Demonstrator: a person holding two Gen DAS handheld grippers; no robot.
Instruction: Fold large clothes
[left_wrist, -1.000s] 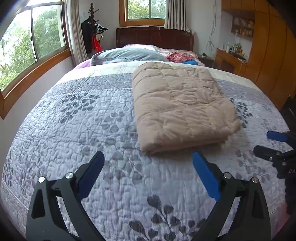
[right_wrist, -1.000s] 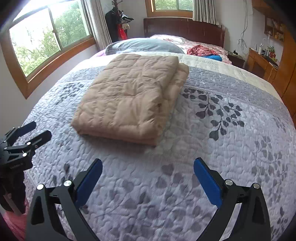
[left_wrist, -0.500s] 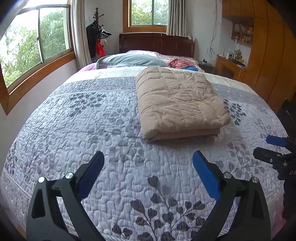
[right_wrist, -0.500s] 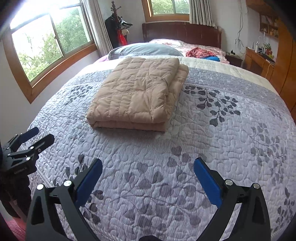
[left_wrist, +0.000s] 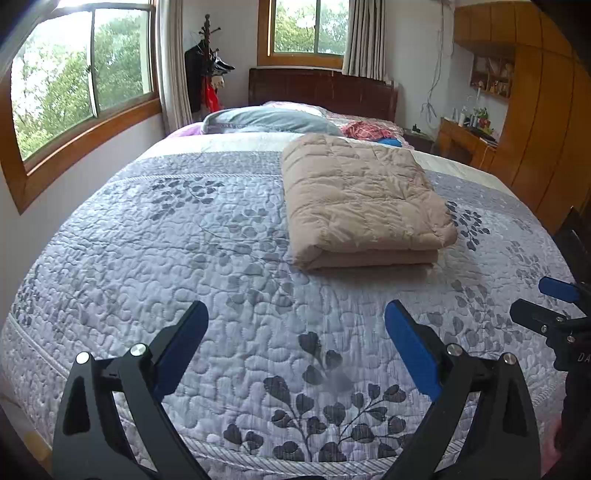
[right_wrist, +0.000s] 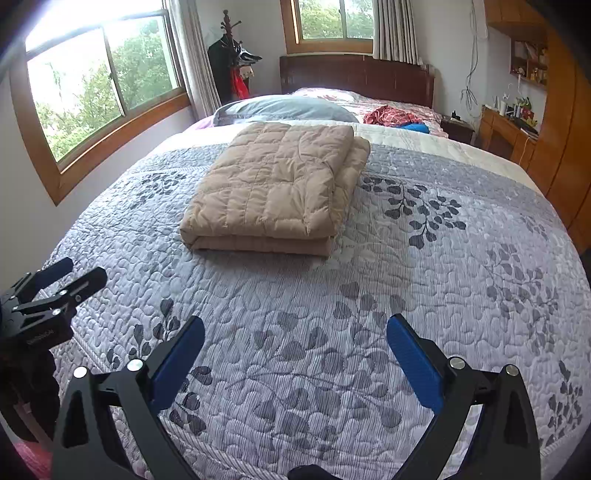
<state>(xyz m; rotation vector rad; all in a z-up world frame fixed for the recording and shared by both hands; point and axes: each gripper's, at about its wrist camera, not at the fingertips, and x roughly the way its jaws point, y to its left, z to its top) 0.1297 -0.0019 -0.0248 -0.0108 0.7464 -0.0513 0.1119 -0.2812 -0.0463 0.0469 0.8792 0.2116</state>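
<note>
tan quilted garment is lying folded in a neat stack upper center of frame on the bed. it's looking puffy, soft, light, likely slippery; best pinching the thick folded edge nearest camera. left tongs and right tongs are both gaping wide, holding nothing, hovering well apart from it, lower frame.
</note>
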